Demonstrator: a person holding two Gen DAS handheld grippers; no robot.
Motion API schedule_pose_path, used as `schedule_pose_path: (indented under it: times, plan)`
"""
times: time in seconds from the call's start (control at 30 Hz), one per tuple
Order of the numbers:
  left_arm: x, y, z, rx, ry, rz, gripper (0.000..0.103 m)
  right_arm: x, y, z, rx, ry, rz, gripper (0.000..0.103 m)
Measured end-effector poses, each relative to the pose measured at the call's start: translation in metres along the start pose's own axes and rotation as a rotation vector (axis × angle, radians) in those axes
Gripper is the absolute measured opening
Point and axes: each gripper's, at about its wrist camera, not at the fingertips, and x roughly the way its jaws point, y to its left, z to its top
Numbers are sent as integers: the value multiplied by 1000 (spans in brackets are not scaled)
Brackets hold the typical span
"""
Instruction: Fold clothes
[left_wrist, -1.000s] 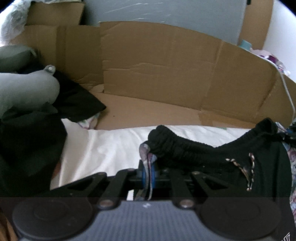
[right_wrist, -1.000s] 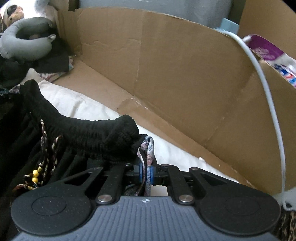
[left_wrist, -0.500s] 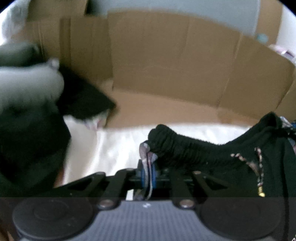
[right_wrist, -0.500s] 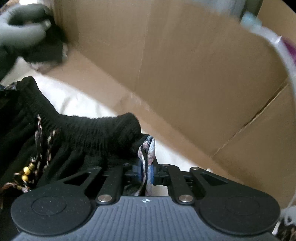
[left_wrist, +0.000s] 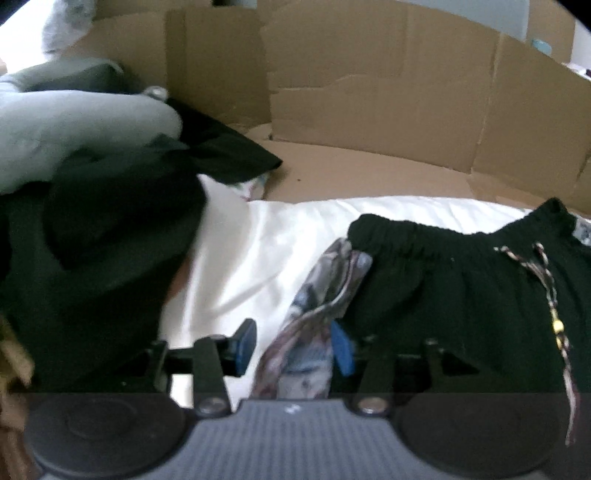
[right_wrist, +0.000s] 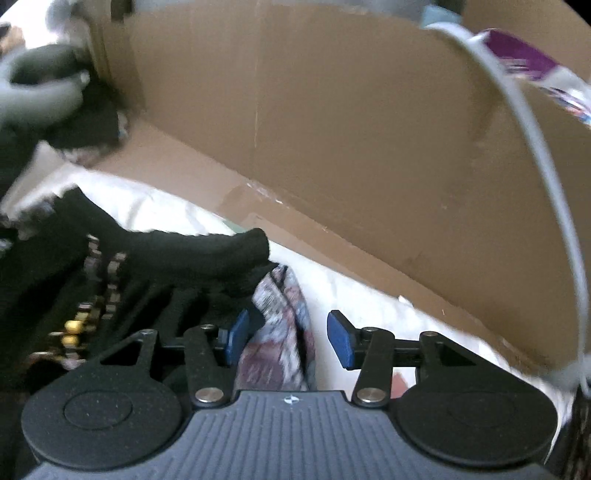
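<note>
Basically both grippers, left (left_wrist: 293, 345) and right (right_wrist: 284, 339), are opening, fingers spreading off the patterned hem (left_wrist: 325, 295) still lying loosely between them. Black shorts (left_wrist: 461, 288) are looking light, soft and floppy; the thick elastic waistband (left_wrist: 406, 232) is offering the firmest hold.

Trousers on a sheet, cardboard behind

We see the trousers (left_wrist: 461, 288) lying on the sheet (left_wrist: 266, 251), their waistband (left_wrist: 413, 236) toward the cardboard wall (left_wrist: 369, 110) that stands behind the sheet. At the waistband's left end a patterned strip of cloth (left_wrist: 317, 314) lies between the parted pads of the left gripper (left_wrist: 293, 349), whose jaws are opening; the other end (right_wrist: 280, 317) lies likewise within the right gripper (right_wrist: 286, 339), also opening. A cord (left_wrist: 550, 295) lies on the trousers to the right. A pile of clothes (left_wrist: 96, 206) sits left of the sheet, a cable (right_wrist: 546, 184) right of the wall.
</note>
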Motion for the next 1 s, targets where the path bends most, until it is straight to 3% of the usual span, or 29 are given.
schedule_pose_path:
  times: [0.17, 0.33, 0.7, 0.93, 1.0]
  plan:
    - [-51, 3, -16, -46, -1, -2, 47, -81, 1, -34, 84, -14, 23, 55]
    - [-130, -5, -25, -40, -13, -33, 49, -169, 4, -66, 73, 3, 27, 55]
    - [-271, -18, -26, -68, -30, -114, 50, -347, 17, -89, 154, -107, 20, 64]
    - [-358, -26, -23, -127, -115, -119, 66, -436, 27, -107, 170, -232, -37, 77]
    - [-378, -30, -28, -122, -126, -115, 66, -455, 29, -116, 176, -261, -51, 78]
